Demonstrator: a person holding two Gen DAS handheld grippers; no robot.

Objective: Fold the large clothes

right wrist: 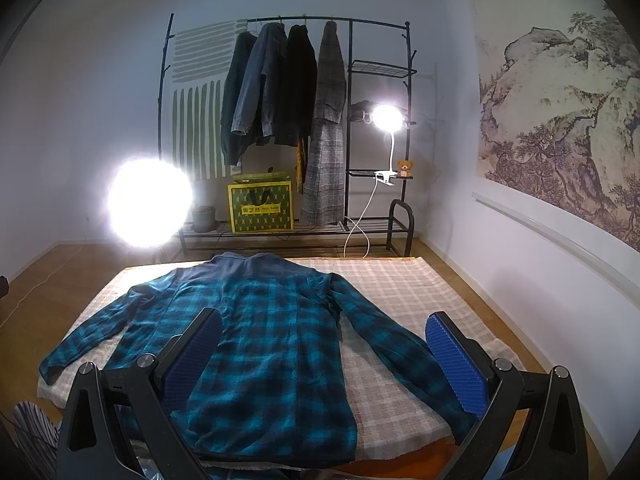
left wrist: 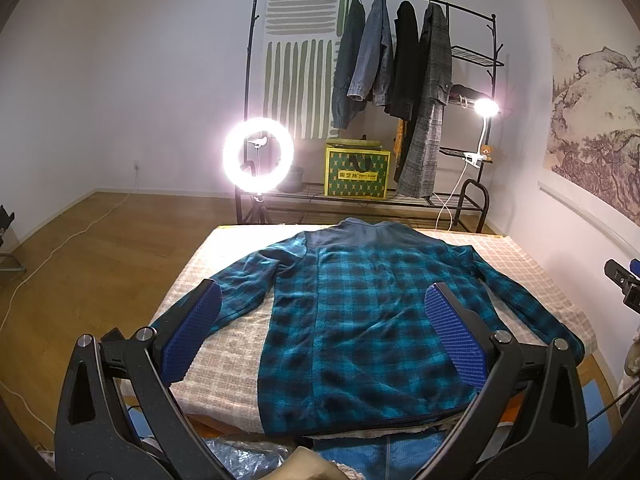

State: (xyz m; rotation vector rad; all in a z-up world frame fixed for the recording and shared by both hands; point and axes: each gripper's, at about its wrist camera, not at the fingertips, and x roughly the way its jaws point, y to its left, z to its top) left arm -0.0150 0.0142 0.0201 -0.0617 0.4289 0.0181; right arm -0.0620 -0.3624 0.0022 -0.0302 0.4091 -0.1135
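A teal-and-black plaid fleece shirt with a plain blue-grey yoke and collar (left wrist: 360, 320) lies spread flat, back up, on a table covered with a beige checked cloth (left wrist: 224, 344), its collar pointing toward the far wall and its hem at the near edge. Both sleeves are stretched out to the sides and angled back toward the near corners of the table; in the right wrist view the same shirt (right wrist: 256, 344) sits left of centre on the cloth (right wrist: 404, 292), leaving a bare strip of fabric on the right. The left gripper (left wrist: 324, 332), black-framed with blue ribbed pads, hovers above the near half of the shirt with its jaws spread wide and nothing between them; one blue pad (left wrist: 192, 336) appears over the shirt's left sleeve, the other over the right side of the body. The right gripper (right wrist: 324, 360) is likewise spread wide and empty, framing the shirt's right sleeve and the right edge of its body from above. Whether either tool touches the fabric cannot be told. Beyond the table stands a black metal clothes rack (left wrist: 452, 20) with four dark jackets and coats hanging from it, a yellow-and-green patterned box (left wrist: 357, 174) on its lower shelf, and a small brown teddy bear (right wrist: 405, 167) beside a white clip-on lamp (right wrist: 386, 120). A glowing ring light on a tripod (left wrist: 258, 154) stands on the wooden floor to the left.
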